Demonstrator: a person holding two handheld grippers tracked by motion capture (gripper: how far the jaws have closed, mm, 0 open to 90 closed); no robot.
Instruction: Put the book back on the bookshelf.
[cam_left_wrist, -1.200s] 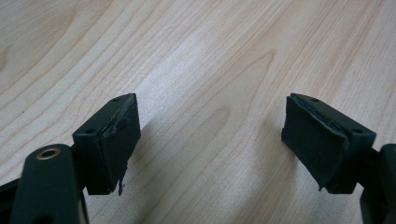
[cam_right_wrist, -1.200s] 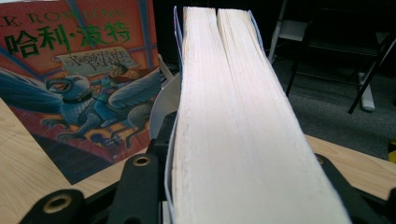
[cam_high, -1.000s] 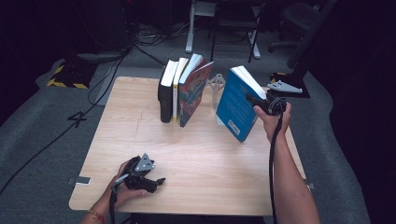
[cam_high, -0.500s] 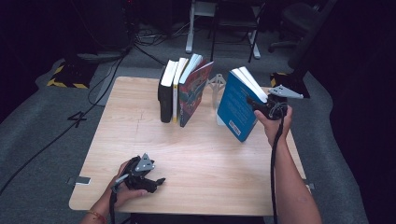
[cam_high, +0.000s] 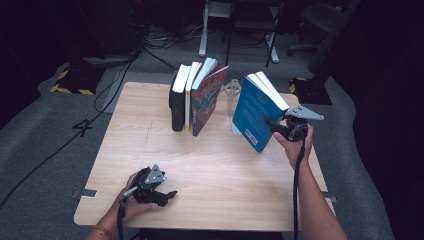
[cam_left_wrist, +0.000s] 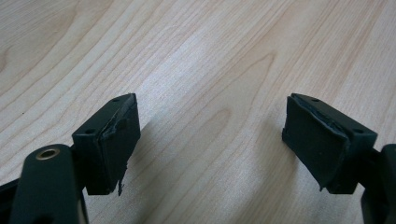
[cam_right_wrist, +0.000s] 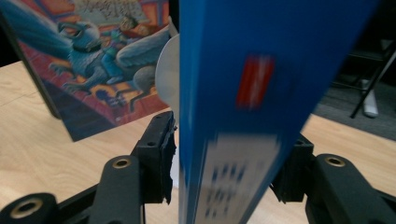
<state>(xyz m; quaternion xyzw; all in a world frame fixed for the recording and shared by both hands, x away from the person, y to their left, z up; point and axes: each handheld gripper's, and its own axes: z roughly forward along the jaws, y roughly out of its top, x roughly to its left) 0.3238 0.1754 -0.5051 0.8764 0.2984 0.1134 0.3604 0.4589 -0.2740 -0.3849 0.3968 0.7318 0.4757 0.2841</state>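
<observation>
Right gripper (cam_right_wrist: 224, 172): jaws either side of the spine of the blue book (cam_high: 256, 111), and they have just been opening. In the right gripper view a narrow gap shows between the left pad and the spine; the right pad is largely hidden behind the book, so contact on that side cannot be told. Spine label is blurred, unreadable. The book's lower end is cut off at the bottom of that view.

High view: the blue book stands tilted at the right of the table (cam_high: 215, 190), lower corner on or near the wood; the corner itself is hard to make out. Pages face up and right. The right hand (cam_high: 295, 142) holds the gripper just right of the book.

Just behind the blue book is a pale metal bookend (cam_high: 231, 92), partly hidden by it. Left of that, a row of books (cam_high: 192, 97) stands at the far middle of the table; the nearest one has an illustrated cover (cam_right_wrist: 93, 60), its top cut off in the right gripper view.

Left gripper (cam_left_wrist: 210, 140): jaws wide apart, nothing between them, bare wood beneath. It rests at the near left of the table in the left hand (cam_high: 131, 200), well apart from the books.
</observation>
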